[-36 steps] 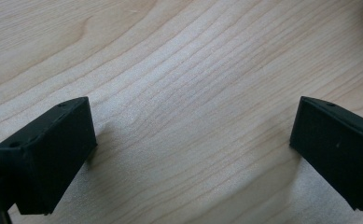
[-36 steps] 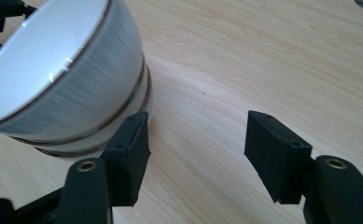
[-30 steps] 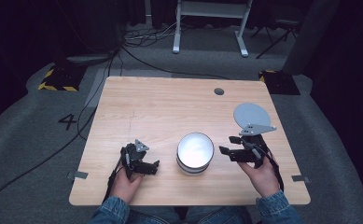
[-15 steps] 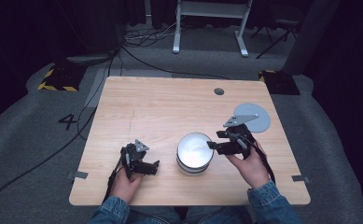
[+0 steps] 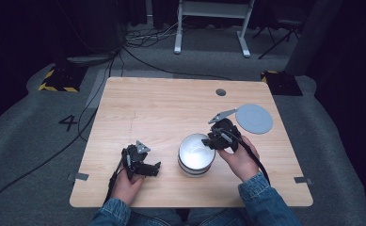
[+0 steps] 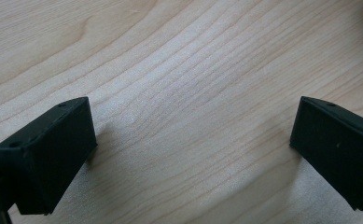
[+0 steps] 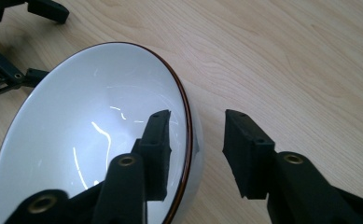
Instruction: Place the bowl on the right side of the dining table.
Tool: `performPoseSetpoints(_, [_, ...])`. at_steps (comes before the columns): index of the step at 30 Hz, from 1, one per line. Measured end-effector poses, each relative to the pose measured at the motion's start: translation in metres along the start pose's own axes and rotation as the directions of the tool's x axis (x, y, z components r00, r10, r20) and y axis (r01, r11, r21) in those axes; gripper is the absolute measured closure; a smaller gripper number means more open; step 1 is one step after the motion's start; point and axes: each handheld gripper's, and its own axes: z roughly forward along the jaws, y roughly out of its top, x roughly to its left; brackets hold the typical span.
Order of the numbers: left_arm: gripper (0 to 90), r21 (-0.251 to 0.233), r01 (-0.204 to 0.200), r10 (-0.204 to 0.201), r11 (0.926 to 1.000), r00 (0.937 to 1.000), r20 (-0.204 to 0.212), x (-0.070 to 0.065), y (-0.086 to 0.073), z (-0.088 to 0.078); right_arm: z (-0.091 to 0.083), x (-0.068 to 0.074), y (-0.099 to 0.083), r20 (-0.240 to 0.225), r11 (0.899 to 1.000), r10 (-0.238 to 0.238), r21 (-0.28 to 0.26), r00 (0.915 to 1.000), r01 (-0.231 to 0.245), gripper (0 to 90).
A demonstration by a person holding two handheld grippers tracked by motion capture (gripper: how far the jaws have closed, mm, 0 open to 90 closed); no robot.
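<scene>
A white bowl (image 5: pixel 197 153) with a thin dark rim stands on the wooden table (image 5: pixel 162 113) near the front middle. My right gripper (image 5: pixel 210 142) has come to its right edge. In the right gripper view the bowl (image 7: pixel 90 130) has its rim between the jaws of my right gripper (image 7: pixel 198 116), one jaw inside and one outside. The jaws have just been closing, and a gap still shows between the outer jaw and the bowl's wall. My left gripper (image 5: pixel 155 168) rests on the table left of the bowl. In its own view my left gripper (image 6: pixel 191 102) stands wide open over bare wood.
A flat grey round disc (image 5: pixel 254 118) lies on the table behind and to the right of my right hand. A small dark grommet (image 5: pixel 221 92) sits near the table's far edge. Cables and a stand's legs are on the floor beyond.
My right gripper has moved left from beside the grey disc to the bowl's right rim, and its jaws have narrowed around the rim. The left gripper has stayed put.
</scene>
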Motion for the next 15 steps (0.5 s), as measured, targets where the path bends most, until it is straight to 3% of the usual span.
performPoseSetpoints(3, [0.2, 0.0, 0.0, 0.0, 1.0, 1.0, 0.0, 0.0, 0.0, 0.0, 0.003, 0.0, 0.002, 0.008, 1.0, -0.001, 0.016, 1.0, 0.001, 67.7])
performPoseSetpoints(8, [0.2, 0.0, 0.0, 0.0, 1.0, 1.0, 0.0, 0.0, 0.0, 0.0, 0.01, -0.001, 0.007, -0.023, 0.999, 0.012, 0.046, 0.9996, -0.011, 79.9])
performPoseSetpoints(11, [0.2, 0.0, 0.0, 0.0, 1.0, 1.0, 0.0, 0.0, 0.0, 0.0, 0.011, 0.0, 0.008, 0.001, 0.997, 0.011, 0.073, 0.9999, -0.011, 81.3])
performPoseSetpoints(15, [0.2, 0.0, 0.001, -0.001, 1.0, 1.0, 0.0, 0.0, 0.0, 0.0, 0.011, 0.0, 0.01, -0.01, 0.996, 0.02, 0.088, 0.9997, -0.019, 82.1])
